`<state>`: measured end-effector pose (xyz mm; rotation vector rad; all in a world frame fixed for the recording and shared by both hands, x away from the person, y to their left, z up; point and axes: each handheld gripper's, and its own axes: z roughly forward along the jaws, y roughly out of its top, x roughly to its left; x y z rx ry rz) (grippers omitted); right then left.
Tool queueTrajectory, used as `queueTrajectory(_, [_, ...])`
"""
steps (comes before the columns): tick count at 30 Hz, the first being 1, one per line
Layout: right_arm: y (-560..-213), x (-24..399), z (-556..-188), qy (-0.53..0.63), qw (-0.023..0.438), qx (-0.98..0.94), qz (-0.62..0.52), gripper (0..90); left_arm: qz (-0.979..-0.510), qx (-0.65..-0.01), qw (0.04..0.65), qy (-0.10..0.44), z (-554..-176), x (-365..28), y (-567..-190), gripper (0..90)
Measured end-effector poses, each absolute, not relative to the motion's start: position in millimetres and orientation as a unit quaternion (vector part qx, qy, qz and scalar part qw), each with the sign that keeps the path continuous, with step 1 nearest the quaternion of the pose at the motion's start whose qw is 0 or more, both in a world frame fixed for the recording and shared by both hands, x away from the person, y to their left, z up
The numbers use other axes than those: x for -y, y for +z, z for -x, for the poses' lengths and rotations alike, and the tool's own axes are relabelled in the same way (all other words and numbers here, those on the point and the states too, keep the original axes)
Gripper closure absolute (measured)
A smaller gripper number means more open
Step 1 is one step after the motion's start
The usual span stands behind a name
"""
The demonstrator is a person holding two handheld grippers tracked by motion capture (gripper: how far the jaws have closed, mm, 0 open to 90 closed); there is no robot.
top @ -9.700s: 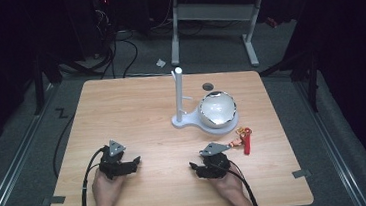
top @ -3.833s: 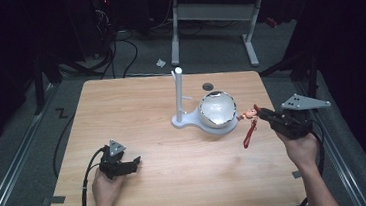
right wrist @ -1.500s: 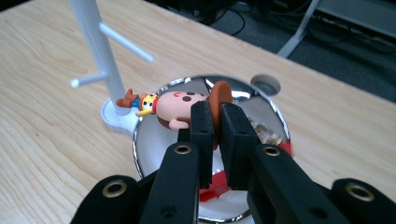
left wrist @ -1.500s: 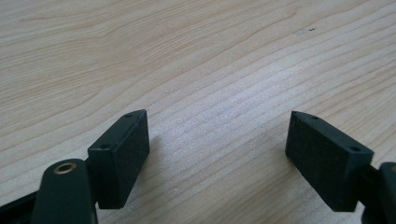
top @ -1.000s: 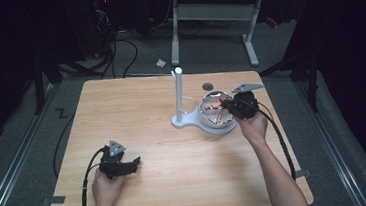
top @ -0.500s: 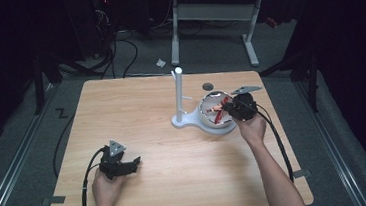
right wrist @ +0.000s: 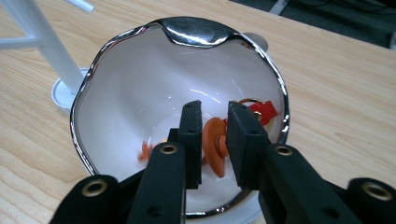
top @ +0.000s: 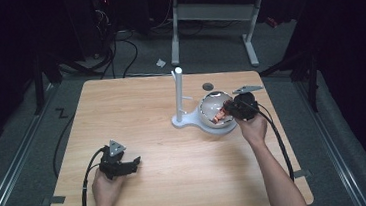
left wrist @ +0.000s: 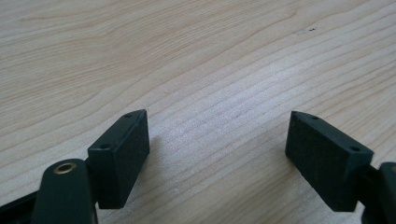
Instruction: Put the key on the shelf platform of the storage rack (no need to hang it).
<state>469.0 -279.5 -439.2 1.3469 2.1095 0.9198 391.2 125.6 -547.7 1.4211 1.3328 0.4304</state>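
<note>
Left tongs point(top: 135, 162) idle near worktop point(top: 136, 107) front edge, jaws wide, empty. Toward far right corner, right tongs point(right wrist: 214, 140) had just been opening over orange keyring point(right wrist: 215, 144), now resting inside bowl point(right wrist: 116, 116); drop apparently done, withdrawal left.

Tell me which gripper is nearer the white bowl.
Right. The right gripper reaches into the white bowl, jaws either side of the orange keychain. The left gripper rests far off by the table's near left edge.
</note>
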Motion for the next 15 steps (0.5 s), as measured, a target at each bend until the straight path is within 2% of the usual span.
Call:
queueTrajectory(9, [-430.9, 298.1, -455.9, 0.361, 0.237, -0.746, -0.506, 59.7, -0.596, -0.564, 0.543, 0.182, -391.9, -125.8, -547.7, 22.3])
queueTrajectory(15, [-418.6, 308.1, -445.3, 0.379, 0.243, -0.739, -0.502, 56.2, -0.596, -0.563, 0.543, 0.182, -391.9, -125.8, -547.7, 22.4])
